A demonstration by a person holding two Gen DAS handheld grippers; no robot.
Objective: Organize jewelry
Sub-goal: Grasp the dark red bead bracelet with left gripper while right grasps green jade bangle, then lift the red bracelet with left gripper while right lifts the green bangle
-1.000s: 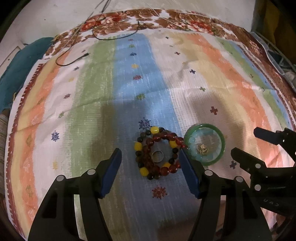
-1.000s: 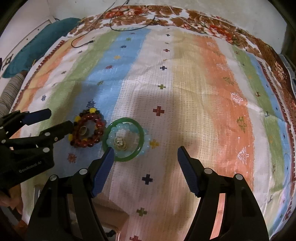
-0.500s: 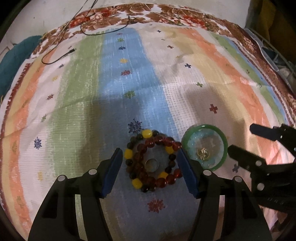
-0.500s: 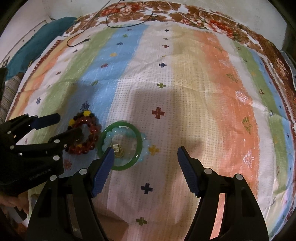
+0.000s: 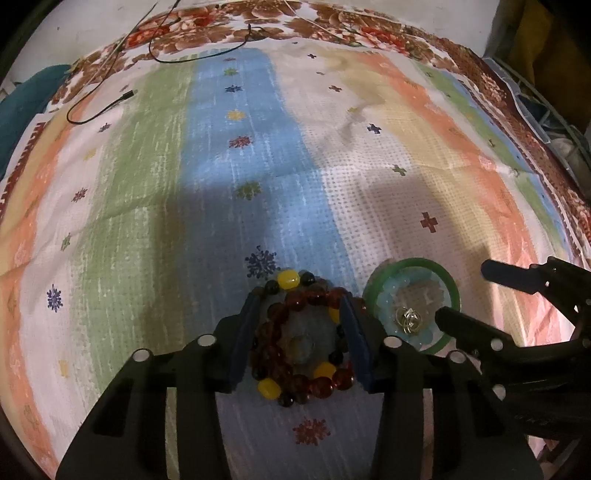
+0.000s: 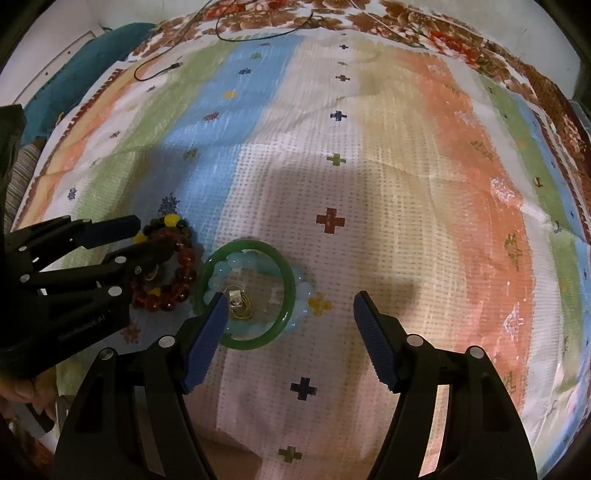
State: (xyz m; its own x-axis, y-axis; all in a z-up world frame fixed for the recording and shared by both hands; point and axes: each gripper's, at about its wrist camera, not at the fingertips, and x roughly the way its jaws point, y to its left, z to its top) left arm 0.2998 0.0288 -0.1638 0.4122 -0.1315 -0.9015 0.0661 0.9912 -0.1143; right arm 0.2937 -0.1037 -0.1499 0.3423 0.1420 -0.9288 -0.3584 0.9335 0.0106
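Nearest the left wrist camera, the left gripper (image 5: pixel 300 334) pointed steeply down at the striped cloth (image 5: pixel 229 173), its jaws closing with the beaded bracelets (image 5: pixel 295 380) between them. The blue pads (image 5: pixel 245 339) stood at either side of the ring of dark red, black and yellow beads; whether they already pressed on the beads could not be told, since the pads covered the bracelets' flanks. A small metal ring (image 5: pixel 301 345) lay inside the loop, blurred.

Just to the right of that, touching or nearly touching the red beads, lay the green bangle (image 5: pixel 412 301) with a pale blue beaded bracelet (image 5: pixel 388 299) tucked within it and a little gold-coloured trinket (image 5: pixel 408 319) at its centre. The right gripper (image 6: pixel 288 323) hovered over this pile, its jaws also closing but wide apart: the left pad (image 6: pixel 207 343) overlapped the bangle's near-left rim in the picture, while the other pad stood clear of it on bare cloth, beyond the pale blue beads. Nothing was pinched.

Farther off, the cloth ran in green, blue, white and orange stripes to a brown floral border (image 5: pixel 332 26), where a thin black cable (image 5: pixel 110 103) trailed. A teal cushion (image 6: pixel 74 77) lay past the far-left edge.
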